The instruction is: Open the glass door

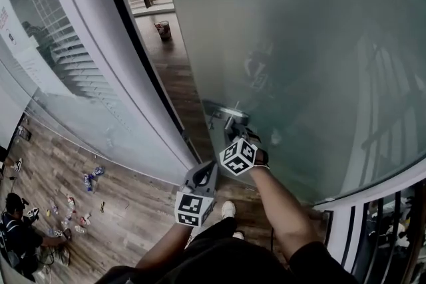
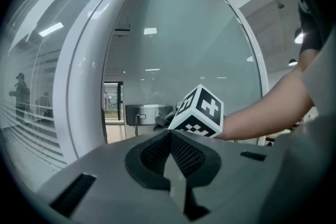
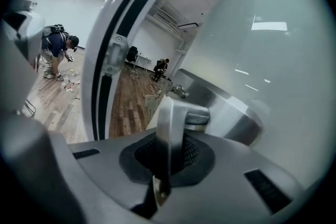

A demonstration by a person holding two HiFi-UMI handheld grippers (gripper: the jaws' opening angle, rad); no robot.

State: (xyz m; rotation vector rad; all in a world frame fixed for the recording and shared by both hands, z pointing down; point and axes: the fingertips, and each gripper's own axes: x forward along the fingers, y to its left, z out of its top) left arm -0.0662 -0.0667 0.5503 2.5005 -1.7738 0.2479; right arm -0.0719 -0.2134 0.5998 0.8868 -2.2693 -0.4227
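The frosted glass door [image 1: 299, 43] fills the right of the head view and stands ajar from its white frame [image 1: 100, 43]. Its steel lever handle [image 1: 233, 115] sits on a metal lock plate [image 3: 226, 107]. My right gripper [image 1: 244, 138] is shut on the lever [image 3: 170, 123], which stands upright between the jaws in the right gripper view. My left gripper [image 1: 208, 169] hangs just left of and below the right one, shut with nothing in it. In the left gripper view the closed jaws [image 2: 170, 136] point at the door [image 2: 178, 44], with the right gripper's marker cube [image 2: 200, 113] ahead.
Wood floor [image 1: 180, 86] shows through the gap between door and frame, with a small bin [image 1: 163, 30] farther out. A person [image 1: 16, 229] crouches over small items on the floor at lower left. My shoe [image 1: 228, 209] is below the grippers.
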